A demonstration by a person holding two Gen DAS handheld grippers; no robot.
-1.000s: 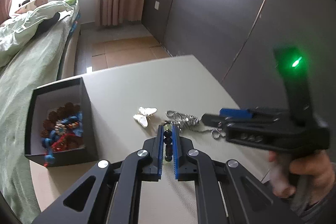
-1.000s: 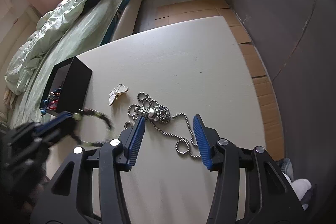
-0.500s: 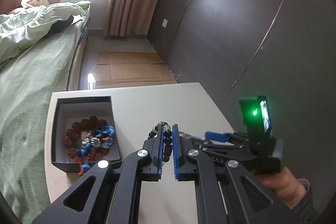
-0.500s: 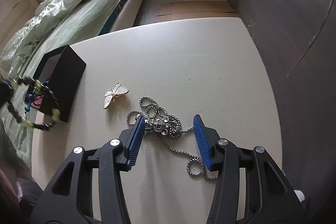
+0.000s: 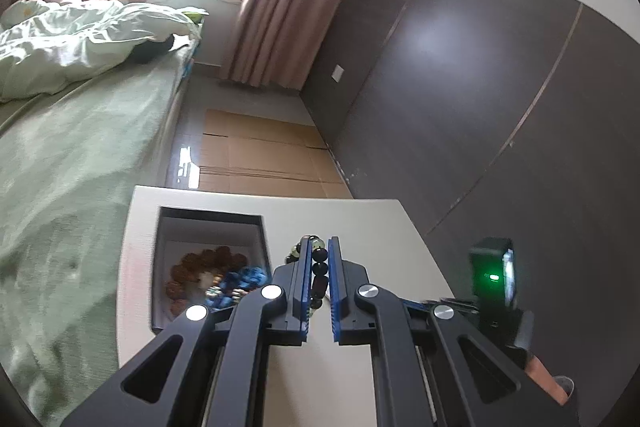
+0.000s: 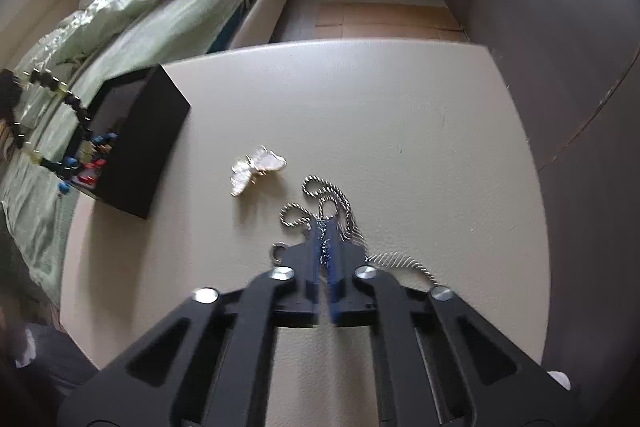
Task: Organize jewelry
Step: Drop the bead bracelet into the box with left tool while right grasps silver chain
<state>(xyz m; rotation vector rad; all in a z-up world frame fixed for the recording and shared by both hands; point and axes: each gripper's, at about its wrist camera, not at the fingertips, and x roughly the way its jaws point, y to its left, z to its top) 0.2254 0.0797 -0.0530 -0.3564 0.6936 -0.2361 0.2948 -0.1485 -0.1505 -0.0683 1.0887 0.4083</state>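
Observation:
My left gripper [image 5: 319, 247] is shut on a dark beaded bracelet [image 5: 320, 269] and holds it in the air, just right of the black jewelry box [image 5: 212, 227]. The box holds brown and blue beads [image 5: 216, 273]. In the right wrist view the bracelet [image 6: 52, 107] hangs above the box [image 6: 148, 143] at the far left. My right gripper [image 6: 325, 227] is shut on the silver chain necklace [image 6: 320, 197], which lies on the beige table [image 6: 360, 99]. A white butterfly brooch [image 6: 258, 169] lies on the table left of the chain.
A bed with green bedding [image 5: 72, 147] runs along the table's left side. A dark wardrobe wall [image 5: 480, 107] stands to the right. Cardboard sheets [image 5: 256, 155] cover the floor beyond the table.
My left gripper has lifted the bracelet and carried it left toward the box. My right gripper has moved forward and closed on the silver chain.

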